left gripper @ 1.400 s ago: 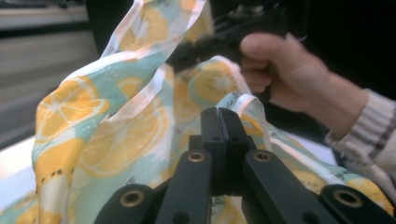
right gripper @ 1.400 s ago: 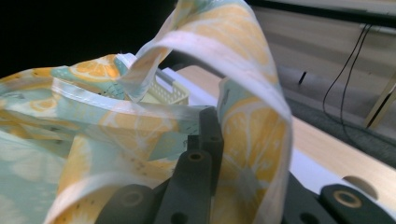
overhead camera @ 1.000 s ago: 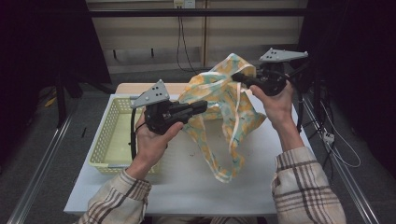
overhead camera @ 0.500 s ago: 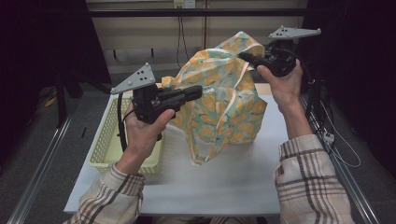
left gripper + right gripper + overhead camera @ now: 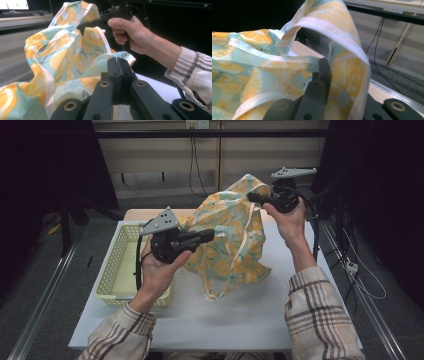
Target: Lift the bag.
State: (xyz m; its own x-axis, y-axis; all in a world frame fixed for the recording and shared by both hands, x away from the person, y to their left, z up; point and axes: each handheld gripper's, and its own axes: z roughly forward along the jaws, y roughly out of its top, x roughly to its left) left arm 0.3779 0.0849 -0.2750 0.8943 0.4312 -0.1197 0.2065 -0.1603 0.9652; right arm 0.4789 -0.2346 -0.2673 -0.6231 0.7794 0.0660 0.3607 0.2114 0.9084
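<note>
A cloth bag (image 5: pixel 230 240) printed with orange slices on pale teal hangs above the white table, held up between both grippers. My left gripper (image 5: pixel 212 234) is shut on the bag's left edge at mid height. In the left gripper view its jaws (image 5: pixel 120 65) are pressed together with the fabric (image 5: pixel 62 55) pinched at their tips. My right gripper (image 5: pixel 251 197) is higher, at the bag's top right, shut on the rim. In the right gripper view the bag's white-edged handle (image 5: pixel 342 32) drapes over the jaws. The bag's lower end touches the table.
A pale yellow mesh basket (image 5: pixel 120 270) stands on the left part of the white table (image 5: pixel 240 320), just under my left hand. Cables (image 5: pixel 360 270) run along the floor to the right. A metal rail (image 5: pixel 45 290) lies on the floor at the left.
Both grippers rose with the bag half a second ago and have since come down a little. The bag now hangs lower, its bottom back on the table.
</note>
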